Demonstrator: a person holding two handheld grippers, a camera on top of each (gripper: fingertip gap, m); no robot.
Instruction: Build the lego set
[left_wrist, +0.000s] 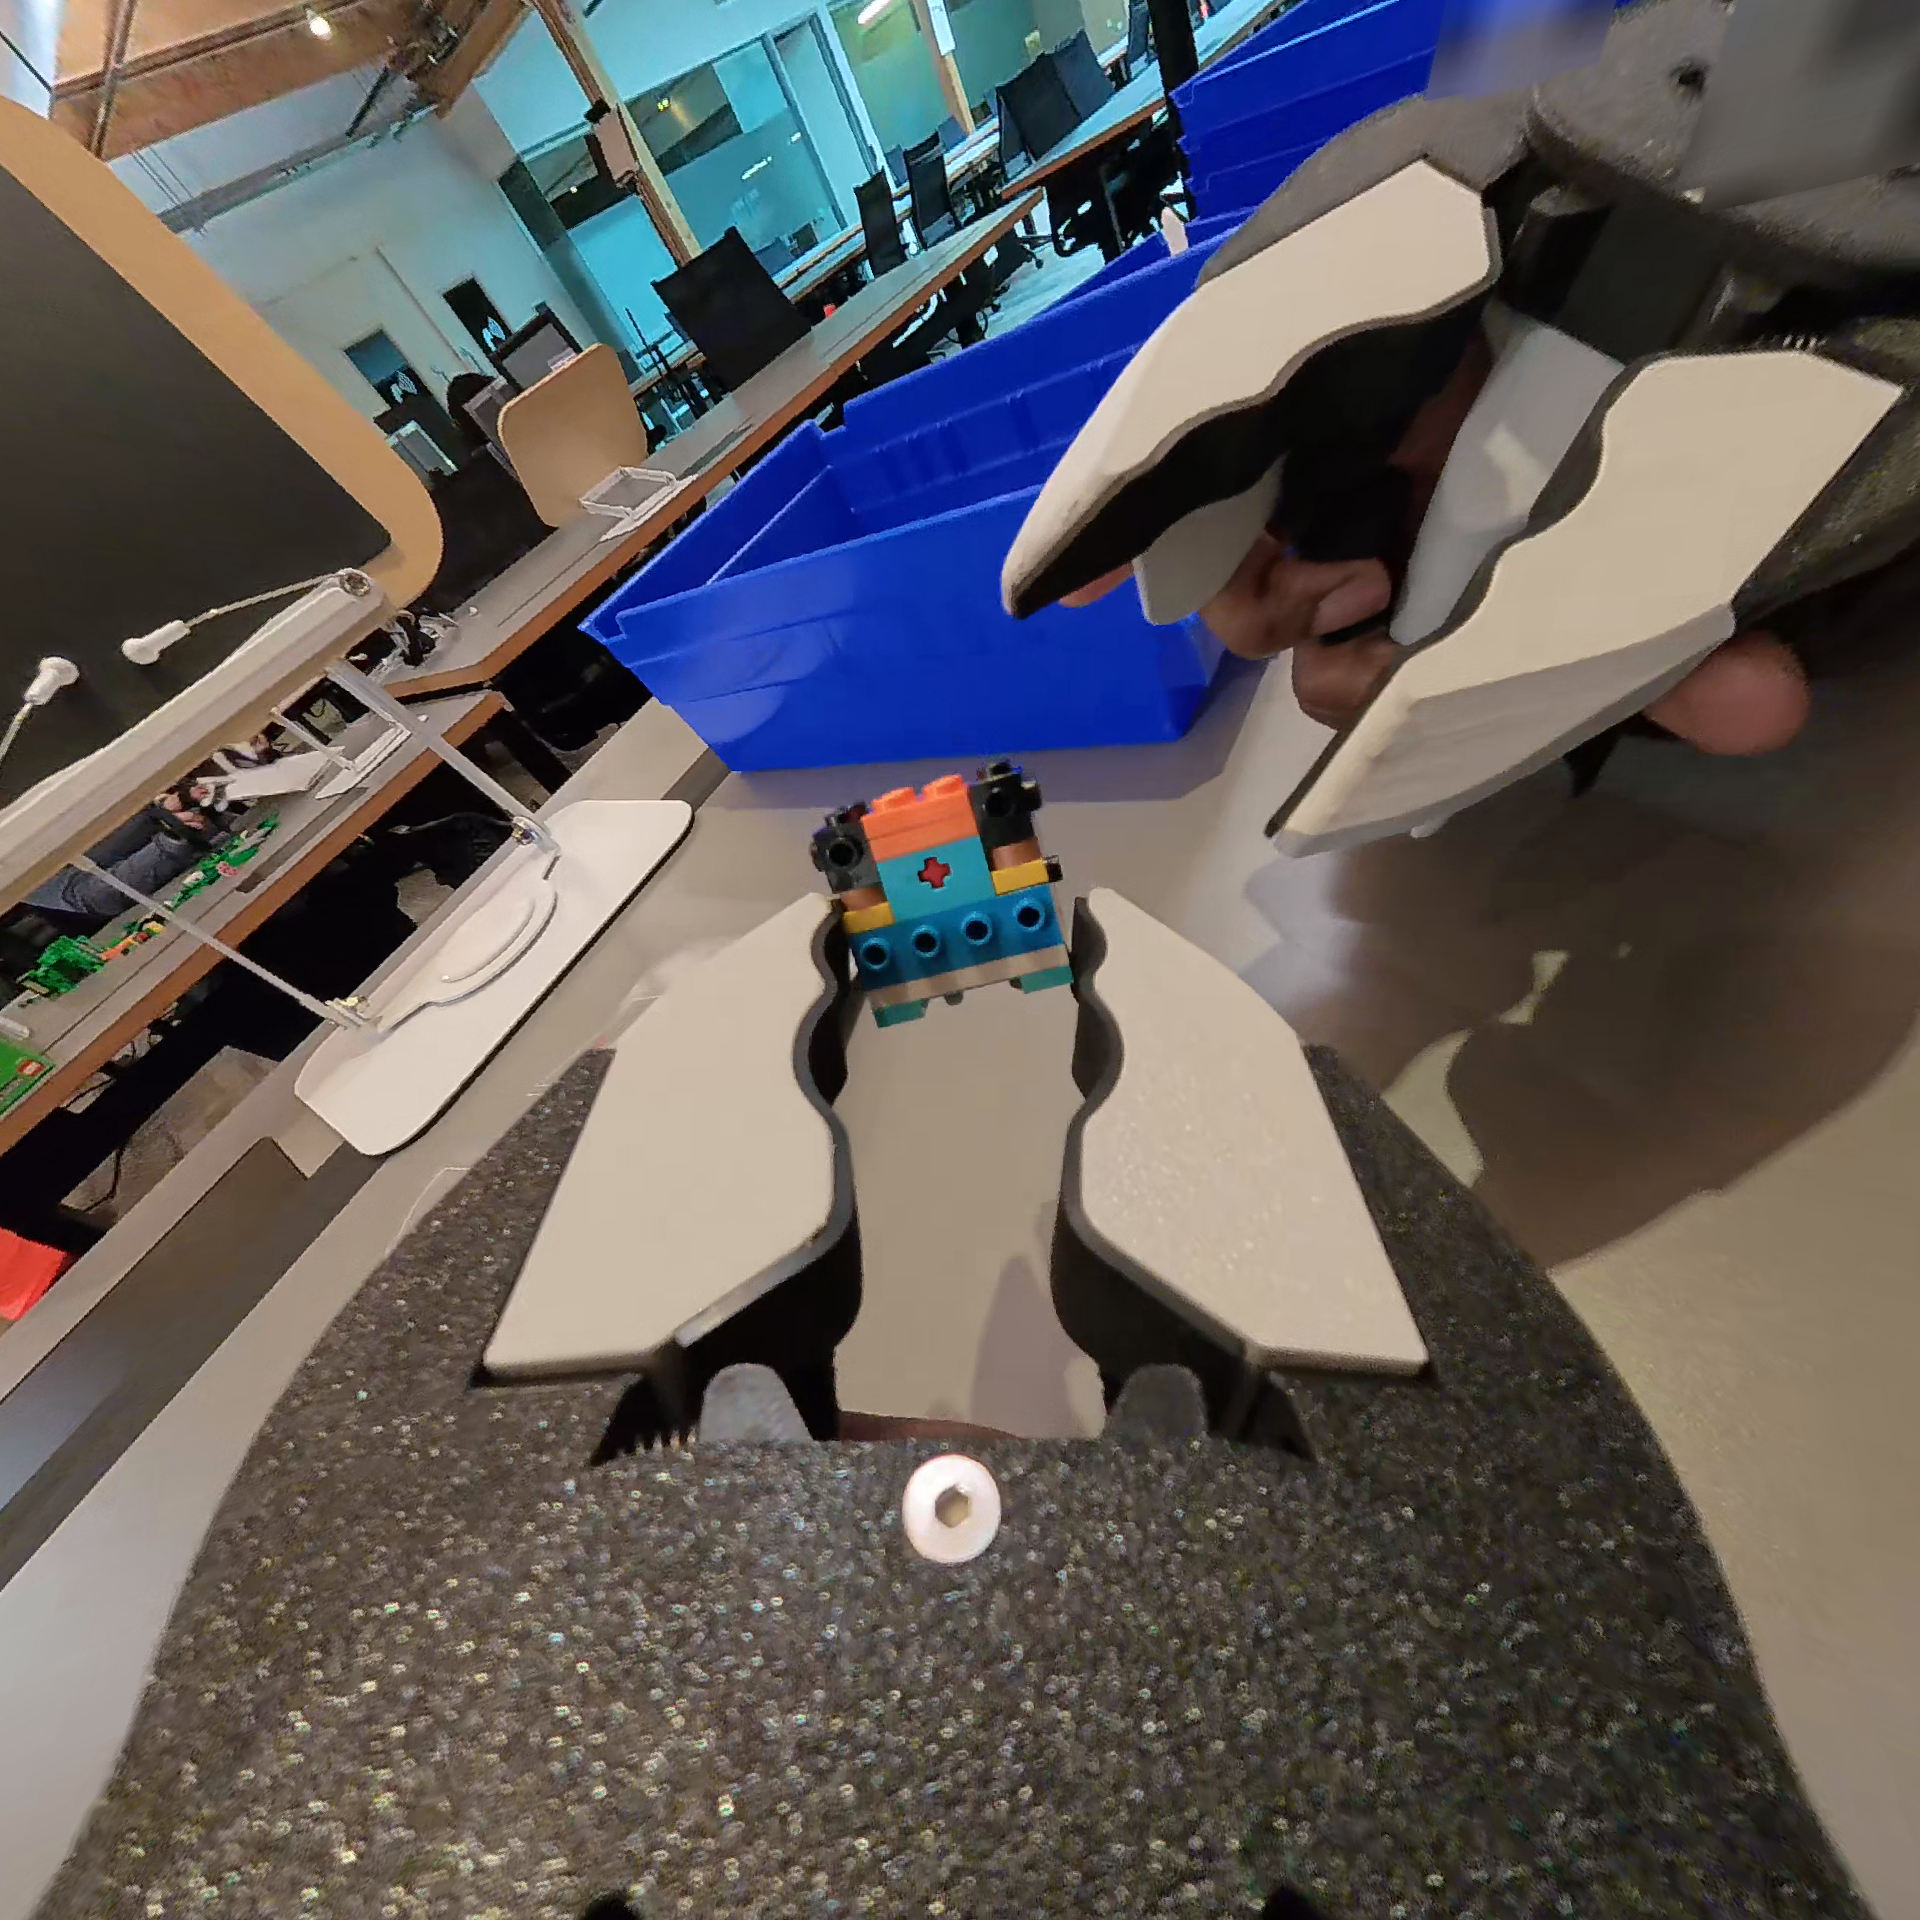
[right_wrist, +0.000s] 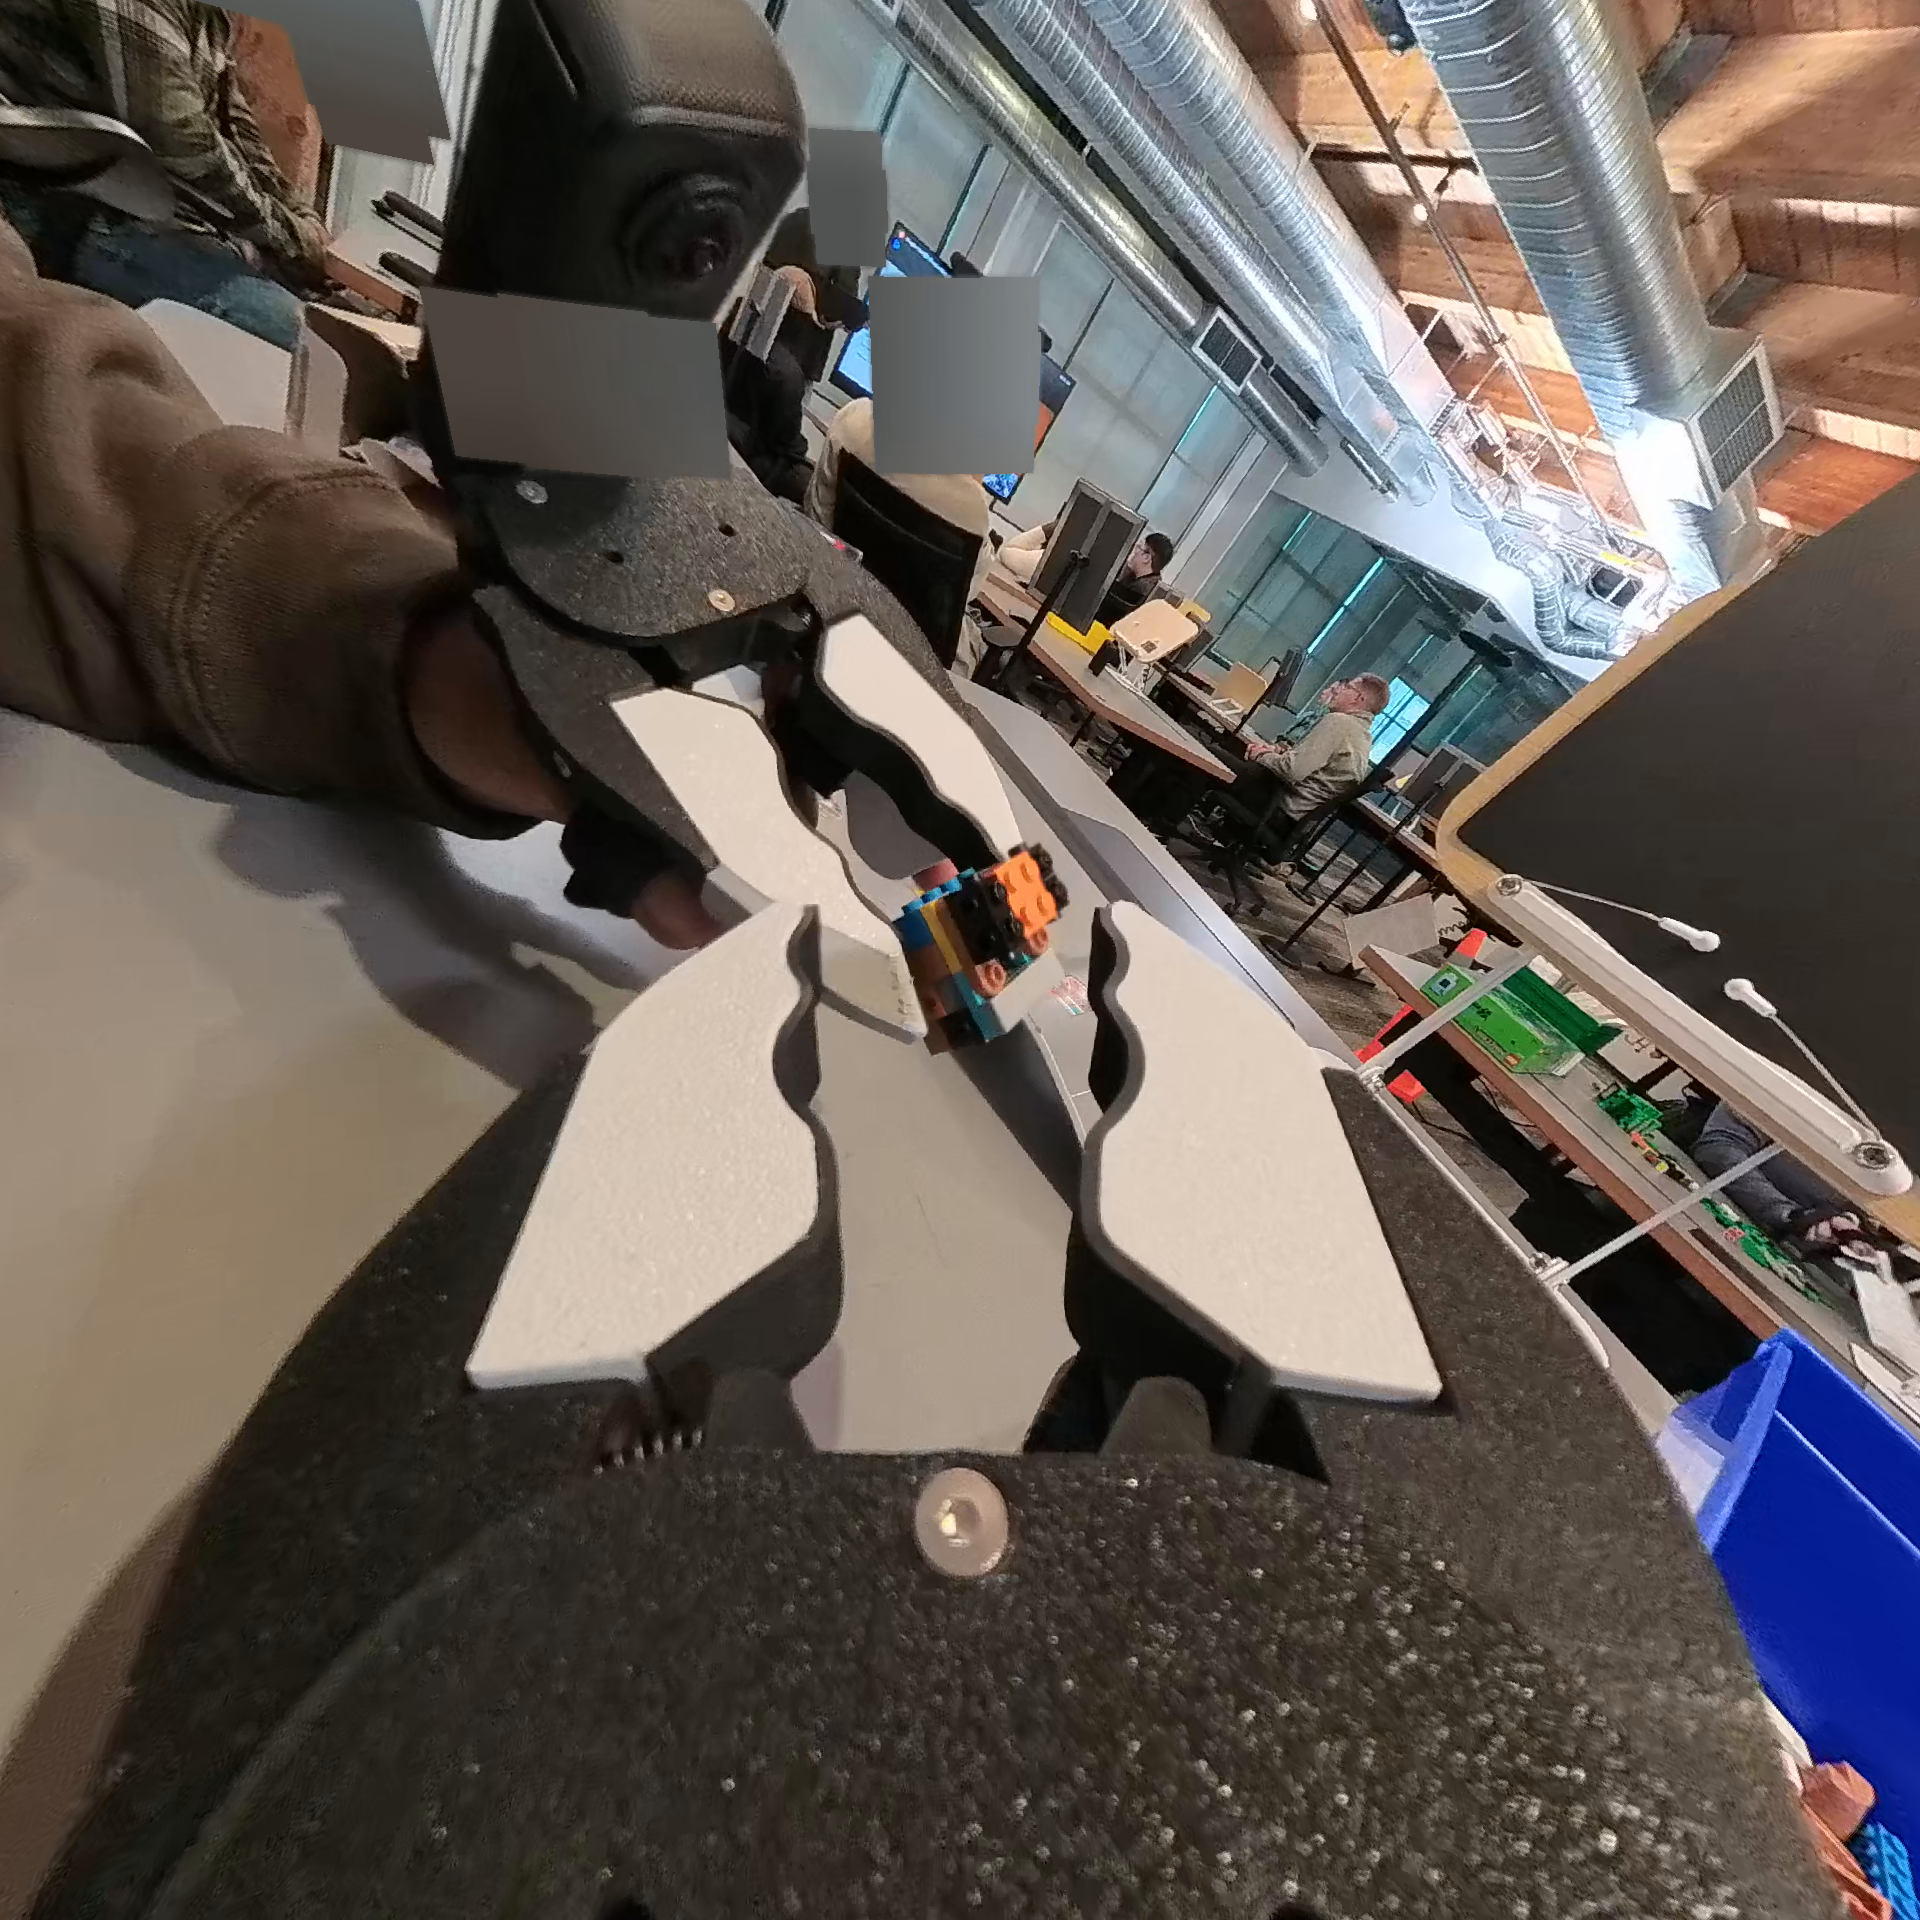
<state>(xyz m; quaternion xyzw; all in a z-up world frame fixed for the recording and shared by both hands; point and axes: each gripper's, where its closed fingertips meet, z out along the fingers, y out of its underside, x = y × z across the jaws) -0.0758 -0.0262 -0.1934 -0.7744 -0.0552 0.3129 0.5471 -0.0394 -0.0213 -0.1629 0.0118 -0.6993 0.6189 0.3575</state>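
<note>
Fingers of the left gripper stand spread apart, one tip on each side of a small lego build that sits on the grey worktop. The tips flank the build closely; whether they touch it cannot be told. Fingers of the right gripper are also spread wide and hold nothing. In the left wrist view this right gripper hangs above and to the right of the build, clear of it, with a person's hand visible behind its fingers.

The build is a compact block. Its base is a pale grey plate with teal corners. Above that runs a blue brick with a row of four round holes, then yellow pieces, a teal brick bearing a red cross-shaped hole, black pieces at the sides, and an orange studded brick on top.

In the right wrist view the left gripper reaches in from the upper left, held by an arm in a brown sleeve, and one of its fingers covers part of the build.

Behind the build stands a row of blue bins, the nearest just beyond it. To the left rests a white stand with a flat base at the worktop edge. Farther off are office desks, chairs and seated people.
</note>
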